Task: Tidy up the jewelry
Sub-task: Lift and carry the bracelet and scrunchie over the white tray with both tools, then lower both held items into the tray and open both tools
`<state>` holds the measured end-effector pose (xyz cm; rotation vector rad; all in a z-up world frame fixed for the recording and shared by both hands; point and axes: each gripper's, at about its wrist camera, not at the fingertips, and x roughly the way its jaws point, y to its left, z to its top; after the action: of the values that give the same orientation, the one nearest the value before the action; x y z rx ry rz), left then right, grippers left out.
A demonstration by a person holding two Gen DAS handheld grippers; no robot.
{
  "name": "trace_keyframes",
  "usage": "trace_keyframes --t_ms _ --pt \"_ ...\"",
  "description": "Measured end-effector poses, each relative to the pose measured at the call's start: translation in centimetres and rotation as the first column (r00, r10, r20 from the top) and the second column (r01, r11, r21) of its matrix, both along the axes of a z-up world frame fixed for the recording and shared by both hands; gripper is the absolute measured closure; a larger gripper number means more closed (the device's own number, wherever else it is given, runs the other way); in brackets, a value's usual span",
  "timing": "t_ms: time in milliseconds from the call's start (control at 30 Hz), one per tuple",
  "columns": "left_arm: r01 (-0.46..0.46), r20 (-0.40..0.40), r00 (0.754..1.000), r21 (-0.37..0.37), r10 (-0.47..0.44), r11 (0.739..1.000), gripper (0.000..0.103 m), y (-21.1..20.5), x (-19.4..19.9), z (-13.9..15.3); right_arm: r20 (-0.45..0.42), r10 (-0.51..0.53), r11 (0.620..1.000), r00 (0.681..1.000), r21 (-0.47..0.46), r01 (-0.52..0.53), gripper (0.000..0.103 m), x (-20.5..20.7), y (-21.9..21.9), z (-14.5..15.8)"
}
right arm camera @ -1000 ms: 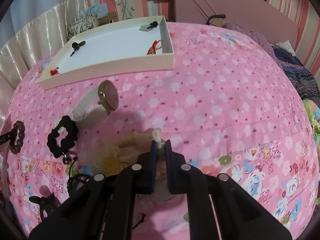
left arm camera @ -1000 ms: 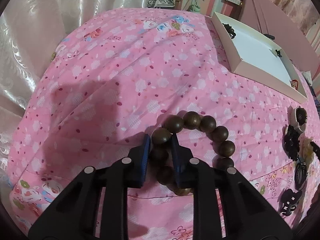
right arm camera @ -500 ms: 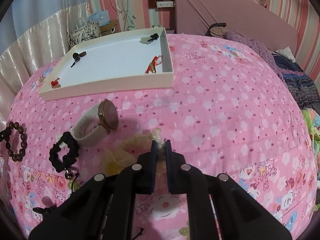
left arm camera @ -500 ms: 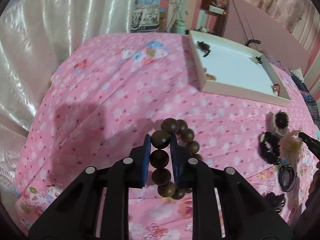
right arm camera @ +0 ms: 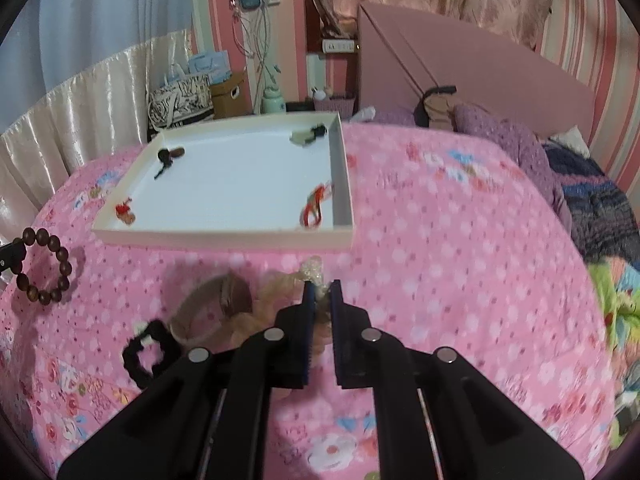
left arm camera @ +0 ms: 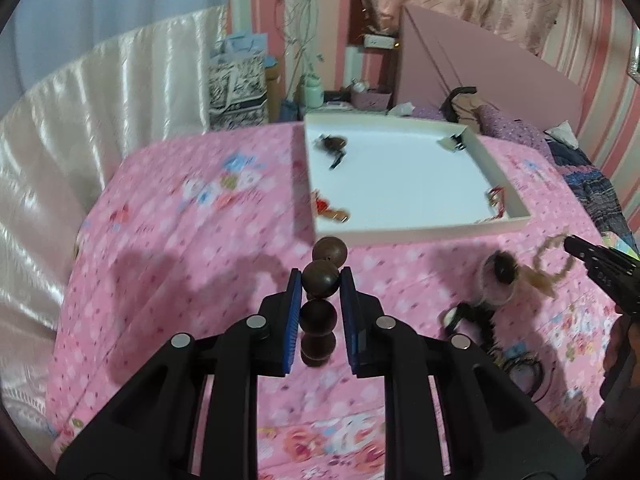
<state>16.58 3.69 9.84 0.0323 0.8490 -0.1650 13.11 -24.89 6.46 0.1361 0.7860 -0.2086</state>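
Observation:
My left gripper (left arm camera: pixel 320 280) is shut on a brown wooden bead bracelet (left arm camera: pixel 320 300) and holds it in the air above the pink bed; the bracelet also shows at the left edge of the right wrist view (right arm camera: pixel 48 268). My right gripper (right arm camera: pixel 320 292) is shut on a sheer yellow scrunchie (right arm camera: pixel 280 304), lifted off the bed; it shows in the left wrist view too (left arm camera: pixel 548 268). A white tray (right arm camera: pixel 224 238) lies ahead of both grippers and holds a few small pieces of jewelry.
A watch with a pale strap (right arm camera: pixel 216 312) and a black scrunchie (right arm camera: pixel 150 354) lie on the flowered pink bedspread (right arm camera: pixel 440 260) near the right gripper. More black hair ties (left arm camera: pixel 516 364) lie beside them. A pink headboard (right arm camera: pixel 460 64) and bedding stand to the right.
Both grippers have lifted their items off the bed and risen. The view now tilts toward the white tray, which sits nearer the middle of each view.

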Motion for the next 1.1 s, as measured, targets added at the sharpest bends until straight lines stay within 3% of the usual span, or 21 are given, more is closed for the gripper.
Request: trace_keyframes --t_ms 267,533,767,1100 --pt "0.069 0.044 0.997 -0.037 -0.067 0.997 0.086 -3.7 4.1 3.0 0.059 0.023 1.000 0.998 -0.015 -0.022 0.096 4.9 0.0 2.8" --pt "0.141 0.022 0.990 -0.068 -0.139 0.988 0.086 -8.3 10.6 2.9 0.061 0.030 1.000 0.998 0.005 -0.031 0.096 12.7 -0.6 3.1" --pt "0.179 -0.014 0.983 -0.121 -0.182 0.976 0.086 -10.9 16.9 0.9 0.016 0.023 0.998 1.000 0.062 -0.024 0.096 18.6 -1.5 0.6" --pt "0.119 -0.086 0.988 -0.082 -0.126 0.989 0.086 -10.9 24.1 -4.5 -0.031 -0.028 0.994 0.999 0.101 0.031 0.096 23.6 -3.9 -3.4"
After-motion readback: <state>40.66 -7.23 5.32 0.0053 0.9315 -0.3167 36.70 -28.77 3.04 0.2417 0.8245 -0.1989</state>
